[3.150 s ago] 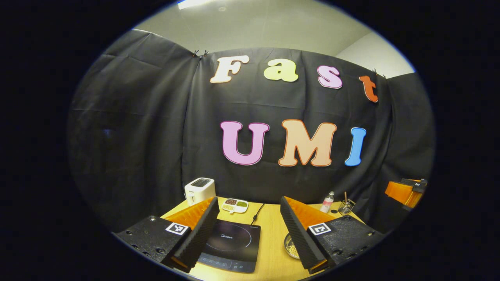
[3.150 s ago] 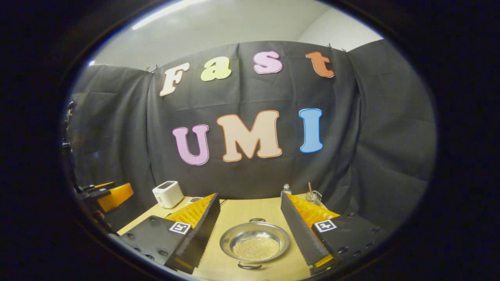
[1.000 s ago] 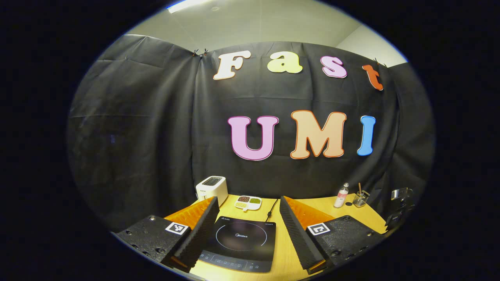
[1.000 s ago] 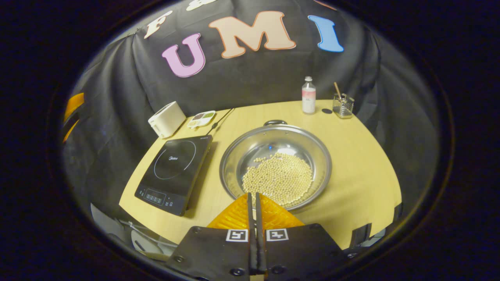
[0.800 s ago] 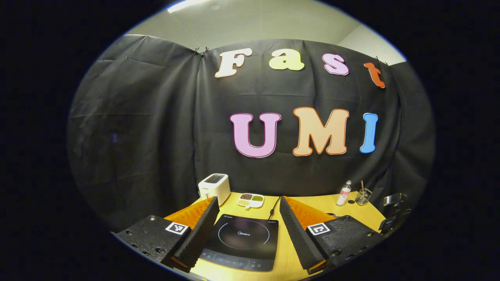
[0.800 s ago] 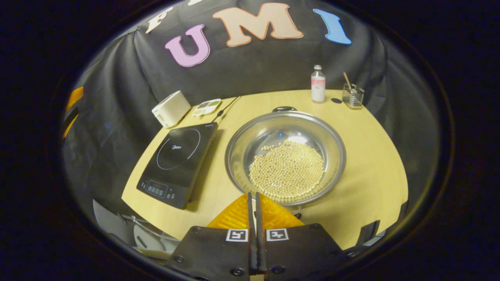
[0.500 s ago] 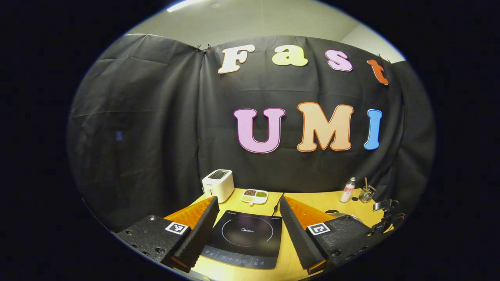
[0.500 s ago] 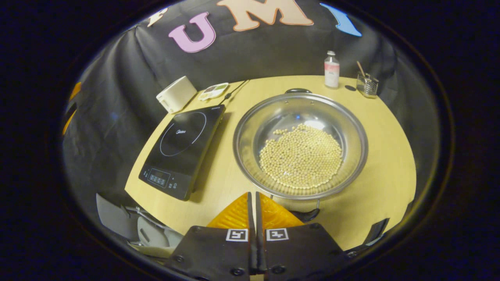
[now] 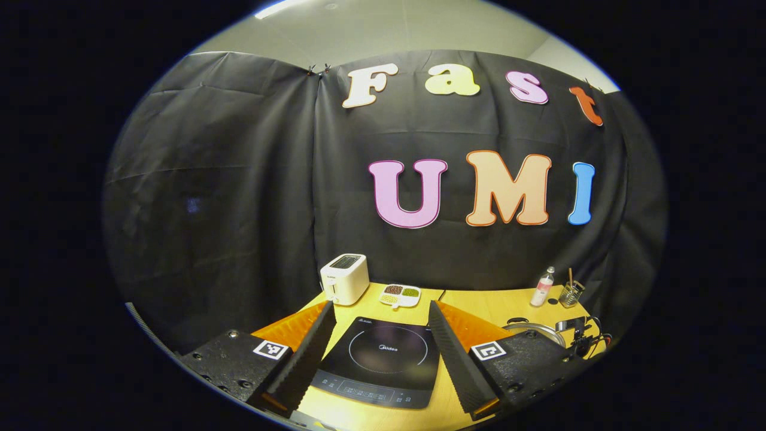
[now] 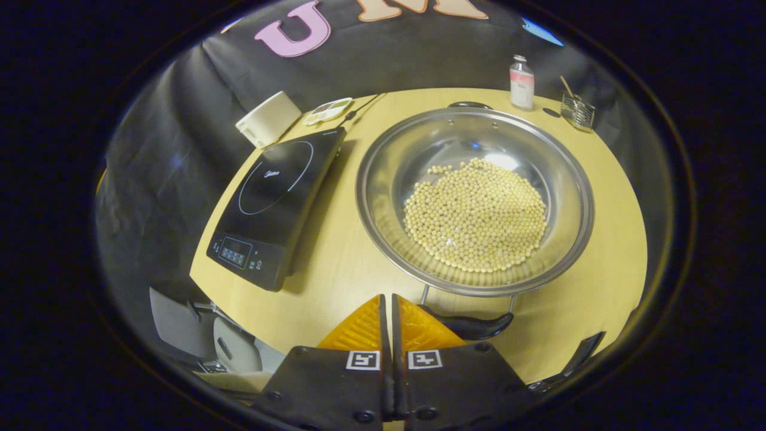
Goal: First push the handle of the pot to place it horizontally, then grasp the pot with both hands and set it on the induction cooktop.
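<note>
Right now your right tool (image 10: pixel 387 314) is pressed closed with nothing between its fingers, its tips low over the near edge of the surface (image 10: pixel 335 269) and just beside the near handle (image 10: pixel 473 326) of the pot (image 10: pixel 476 200). Whether the tips actually touch that handle, you cannot tell from the right gripper view. Your left tool (image 9: pixel 378 341) is spread wide open and holding nothing, hanging above the induction cooktop (image 9: pixel 383 362), well to the left of the pot.

As for the pot, it sits on the bare surface to the right of the cooktop, apart from it, with a layer of pale beans (image 10: pixel 476 215) across its bottom. One handle points toward you and the far handle (image 10: pixel 471 105) points toward the wall, so the handles run near to far rather than left to right. By that reading, the first step, the push that turns the handles sideways, is about to begin or barely begun. Everything after it is left: the two-tool grasp and the lift onto the cooktop.

Farther back, a toaster (image 10: pixel 268 118), a small divided dish (image 10: pixel 328 110), a bottle (image 10: pixel 521 74) and a glass holder (image 10: pixel 577 111) stand along the far edge, clear of the pot's path to the cooktop.
</note>
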Action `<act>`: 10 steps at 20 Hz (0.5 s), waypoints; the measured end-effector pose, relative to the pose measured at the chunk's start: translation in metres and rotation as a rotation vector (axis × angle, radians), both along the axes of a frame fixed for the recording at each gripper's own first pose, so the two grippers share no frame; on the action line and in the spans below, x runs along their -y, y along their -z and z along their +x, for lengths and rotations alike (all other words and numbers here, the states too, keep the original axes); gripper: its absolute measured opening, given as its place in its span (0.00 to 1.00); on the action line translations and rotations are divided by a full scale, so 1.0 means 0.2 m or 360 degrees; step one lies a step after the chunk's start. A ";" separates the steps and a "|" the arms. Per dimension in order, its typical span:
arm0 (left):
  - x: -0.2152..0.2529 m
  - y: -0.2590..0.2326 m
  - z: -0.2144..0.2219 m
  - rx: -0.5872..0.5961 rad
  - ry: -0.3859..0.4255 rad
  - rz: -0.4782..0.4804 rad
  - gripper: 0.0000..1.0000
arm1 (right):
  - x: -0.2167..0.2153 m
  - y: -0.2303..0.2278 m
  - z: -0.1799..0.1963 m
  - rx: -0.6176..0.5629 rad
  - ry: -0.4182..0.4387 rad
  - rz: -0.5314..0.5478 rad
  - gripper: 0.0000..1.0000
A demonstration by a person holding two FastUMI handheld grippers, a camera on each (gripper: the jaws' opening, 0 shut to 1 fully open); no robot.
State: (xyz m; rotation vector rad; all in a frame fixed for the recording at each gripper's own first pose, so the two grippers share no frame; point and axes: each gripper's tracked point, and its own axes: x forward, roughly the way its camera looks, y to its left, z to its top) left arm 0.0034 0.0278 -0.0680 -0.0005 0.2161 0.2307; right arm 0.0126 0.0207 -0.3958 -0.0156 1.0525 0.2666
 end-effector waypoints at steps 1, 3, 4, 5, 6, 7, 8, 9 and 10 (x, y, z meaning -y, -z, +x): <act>0.00 0.01 0.00 -0.0001 0.0000 -0.0002 0.95 | 0.01 0.00 0.00 -0.0010 0.0017 0.0012 0.03; 0.01 0.01 0.00 0.0000 0.0003 -0.0005 0.99 | 0.02 0.01 0.00 -0.0017 0.0044 0.0020 0.02; 0.02 0.01 0.00 0.0001 0.0008 -0.0007 0.99 | 0.03 0.01 0.00 -0.0015 0.0055 0.0018 0.00; 0.03 0.01 0.00 0.0002 0.0014 -0.0009 0.99 | 0.05 0.01 0.00 -0.0013 0.0069 0.0013 0.00; 0.04 0.01 0.00 0.0001 0.0021 -0.0012 0.95 | 0.08 0.00 0.00 -0.0013 0.0086 0.0006 0.00; 0.05 0.02 0.00 -0.0001 0.0029 -0.0018 0.95 | 0.11 0.00 0.01 -0.0013 0.0109 -0.0002 0.00; 0.06 0.02 0.00 -0.0001 0.0037 -0.0021 0.91 | 0.13 0.00 0.01 -0.0011 0.0137 -0.0012 0.00; 0.07 0.03 0.00 0.0000 0.0042 -0.0025 0.91 | 0.16 0.00 0.02 -0.0004 0.0165 -0.0026 0.00; 0.08 0.03 0.00 0.0002 0.0045 -0.0027 0.91 | 0.20 0.00 0.03 0.0006 0.0195 -0.0048 0.00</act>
